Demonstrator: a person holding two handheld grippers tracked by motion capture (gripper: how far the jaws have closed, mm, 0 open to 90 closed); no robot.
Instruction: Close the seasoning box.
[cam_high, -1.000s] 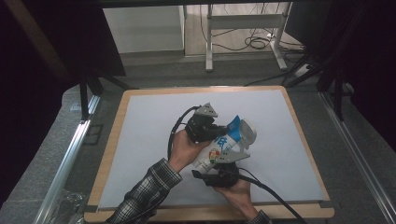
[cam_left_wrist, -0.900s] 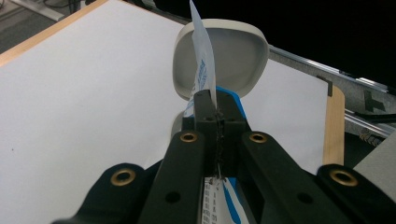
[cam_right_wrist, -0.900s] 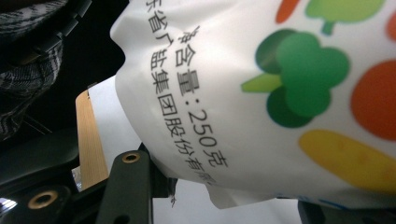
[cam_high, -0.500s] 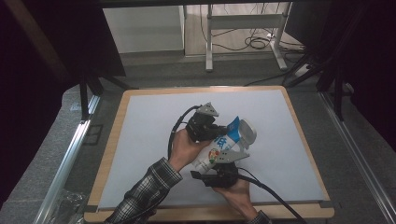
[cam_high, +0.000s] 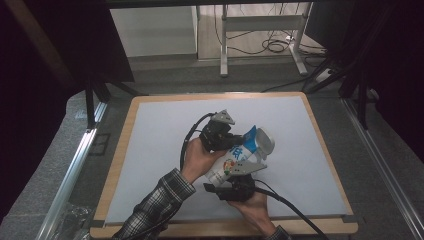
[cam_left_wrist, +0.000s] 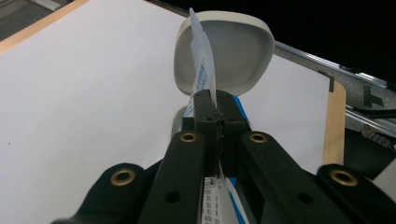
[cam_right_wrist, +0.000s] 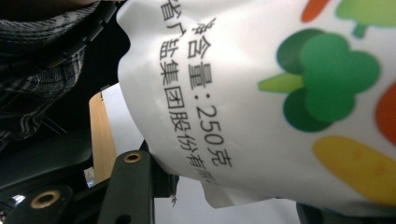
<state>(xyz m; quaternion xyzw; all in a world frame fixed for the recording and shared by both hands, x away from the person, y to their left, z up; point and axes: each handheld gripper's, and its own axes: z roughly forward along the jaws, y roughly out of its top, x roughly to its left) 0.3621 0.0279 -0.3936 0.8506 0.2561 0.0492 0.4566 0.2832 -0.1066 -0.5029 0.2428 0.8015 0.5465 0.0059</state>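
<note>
White board with a wooden rim (cam_high: 120, 165) lies on the table, and the work happens near its front edge, a bit right of the middle. A salt bag (cam_high: 235, 160) with vegetable pictures is held up off the board. Its long side slants from the front edge up toward the far right corner. The right gripper (cam_high: 240, 175) holds the fat bottom part of the bag between its jaws, and that part bulges close in the right gripper view. The left gripper (cam_left_wrist: 211, 100) has its jaws pressed together on the thin top flap of the bag. Just past that flap sits a small white bowl (cam_left_wrist: 233, 51). The bag's top points at the bowl, so a pour would likely go that way.
</note>
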